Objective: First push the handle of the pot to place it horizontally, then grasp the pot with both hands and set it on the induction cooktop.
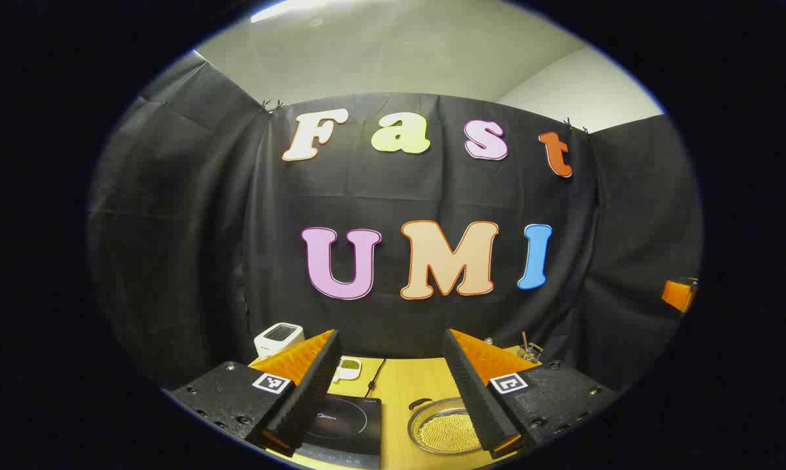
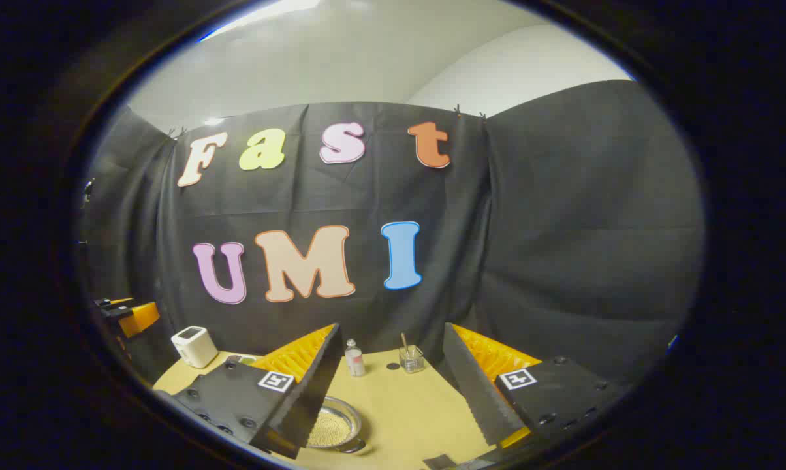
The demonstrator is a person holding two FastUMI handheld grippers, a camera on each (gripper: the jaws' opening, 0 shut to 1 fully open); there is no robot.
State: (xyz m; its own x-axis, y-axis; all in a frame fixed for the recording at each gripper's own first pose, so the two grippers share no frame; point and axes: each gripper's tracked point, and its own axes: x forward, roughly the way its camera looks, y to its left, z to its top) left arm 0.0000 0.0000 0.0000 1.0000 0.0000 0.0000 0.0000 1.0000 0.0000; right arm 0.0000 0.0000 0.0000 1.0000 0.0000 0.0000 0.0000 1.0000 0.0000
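Note:
A shallow metal pot [image 1: 442,427] with a pale grainy filling sits on the wooden table [image 1: 403,385], partly behind my left gripper's right finger. A small dark handle [image 1: 421,405] shows at its far left rim. The black induction cooktop [image 1: 344,421] lies just left of the pot. My left gripper [image 1: 391,336] is open above both, holding nothing. In the right gripper view the pot [image 2: 334,424] peeks out beside the left finger. My right gripper [image 2: 391,329] is open over the table [image 2: 406,405], empty. Each gripper also appears off to the side: the right gripper [image 1: 680,294] and the left gripper [image 2: 128,313].
A white boxy appliance [image 1: 277,338] [image 2: 194,346] stands at the table's back left. A small white device [image 1: 348,367] lies behind the cooktop. A small bottle [image 2: 354,359] and a glass with a stick [image 2: 410,358] stand at the back.

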